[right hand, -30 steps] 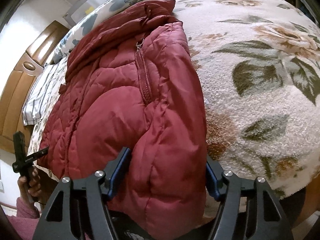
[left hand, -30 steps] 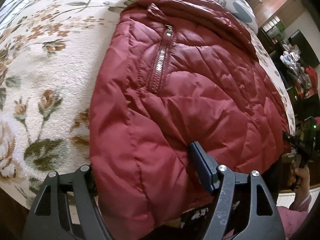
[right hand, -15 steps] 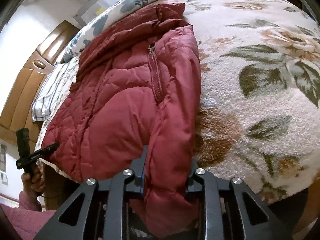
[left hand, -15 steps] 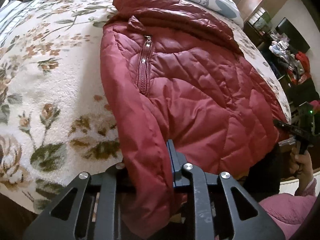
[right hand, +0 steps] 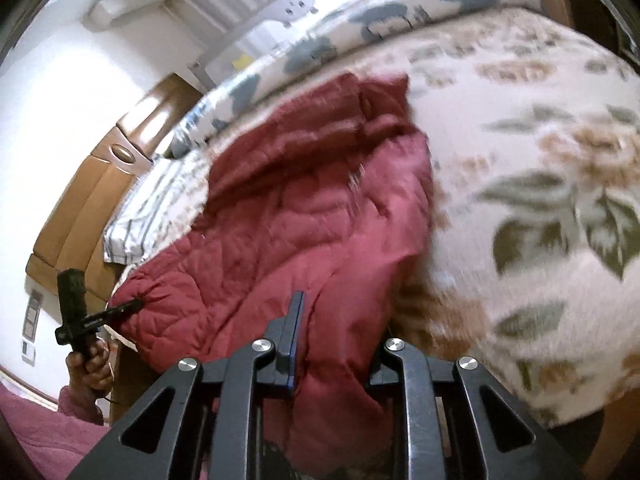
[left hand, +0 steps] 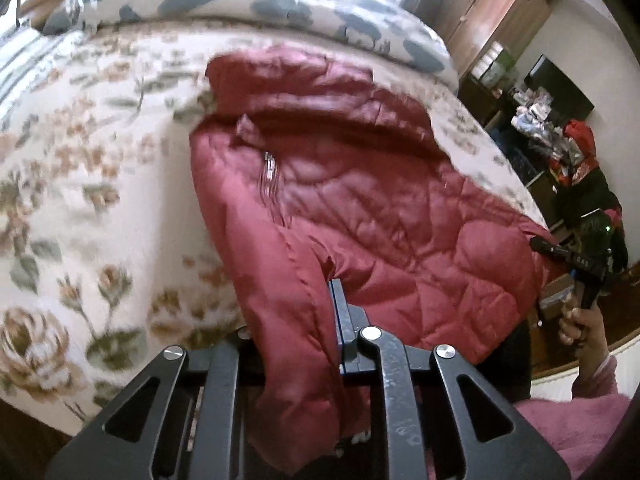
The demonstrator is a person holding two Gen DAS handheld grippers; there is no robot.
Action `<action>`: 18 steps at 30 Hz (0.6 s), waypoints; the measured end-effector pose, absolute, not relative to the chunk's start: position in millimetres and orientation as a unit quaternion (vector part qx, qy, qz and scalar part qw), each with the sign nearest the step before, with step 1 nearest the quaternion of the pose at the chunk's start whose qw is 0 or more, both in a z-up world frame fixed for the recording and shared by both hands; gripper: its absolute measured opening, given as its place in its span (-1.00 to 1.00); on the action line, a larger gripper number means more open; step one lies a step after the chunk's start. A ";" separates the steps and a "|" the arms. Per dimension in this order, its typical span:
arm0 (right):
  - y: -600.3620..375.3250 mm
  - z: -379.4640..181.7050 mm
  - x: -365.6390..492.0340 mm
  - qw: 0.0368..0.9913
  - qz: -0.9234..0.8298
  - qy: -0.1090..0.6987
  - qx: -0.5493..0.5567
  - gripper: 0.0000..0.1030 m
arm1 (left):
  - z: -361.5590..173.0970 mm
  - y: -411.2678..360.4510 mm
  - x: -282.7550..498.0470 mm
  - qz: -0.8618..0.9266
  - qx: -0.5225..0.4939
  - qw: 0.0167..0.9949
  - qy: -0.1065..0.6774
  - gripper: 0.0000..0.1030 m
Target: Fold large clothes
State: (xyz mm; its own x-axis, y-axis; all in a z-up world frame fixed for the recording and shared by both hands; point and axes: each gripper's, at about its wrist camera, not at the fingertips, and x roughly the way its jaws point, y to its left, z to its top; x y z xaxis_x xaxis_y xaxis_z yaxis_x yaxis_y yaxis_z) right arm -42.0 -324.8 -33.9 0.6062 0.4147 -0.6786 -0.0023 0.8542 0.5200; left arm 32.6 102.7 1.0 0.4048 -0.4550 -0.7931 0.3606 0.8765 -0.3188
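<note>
Both grippers have clamped down since a second ago, when their jaws stood wide around the jacket's near edge; now that edge is lifted and the blurred views suggest motion away from the bed's rim. Nearest the lens, the left gripper point(left hand: 298, 320) holds a bunched fold of the jacket point(left hand: 360, 208) at its left corner, jaws narrowed onto the cloth. The right gripper point(right hand: 336, 336) pinches the opposite near corner of the jacket point(right hand: 288, 232), jaws likewise narrowed on fabric, with a loose flap hanging below the fingers. Beyond the grips, the quilted body rises off the floral blanket point(left hand: 100, 208) while the zip pocket point(left hand: 269, 172) and collar end lie flat farther up the bed. Past that sits the patterned pillow point(left hand: 240, 4). With both hem corners secured and raised, the bottom-to-collar fold looks begun; carrying the edge forward evenly seems the next need.
</note>
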 end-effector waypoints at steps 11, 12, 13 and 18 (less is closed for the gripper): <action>-324.9 -0.1 -2.8 0.904 0.096 0.360 0.211 -0.60 | 24.8 101.4 75.2 -0.201 -0.069 0.872 0.441 -0.70; -325.1 2.7 2.2 0.906 0.095 0.355 0.209 -0.60 | 28.0 99.0 80.0 -0.198 -0.068 0.875 0.436 -0.70; -324.6 6.5 6.6 0.910 0.091 0.350 0.204 -0.60 | 31.2 96.5 84.1 -0.195 -0.066 0.879 0.431 -0.70; -321.0 22.0 30.8 0.925 0.072 0.331 0.175 -0.60 | 45.9 82.1 112.2 -0.185 -0.054 0.892 0.408 -0.70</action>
State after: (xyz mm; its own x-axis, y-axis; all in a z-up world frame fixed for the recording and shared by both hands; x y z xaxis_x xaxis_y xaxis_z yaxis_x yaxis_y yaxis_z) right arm 30.8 -321.0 22.0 0.7711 0.2491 -0.5860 -0.0183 0.9286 0.3706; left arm 112.2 82.1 45.9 0.5982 -0.3745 -0.7085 0.2867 0.9256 -0.2471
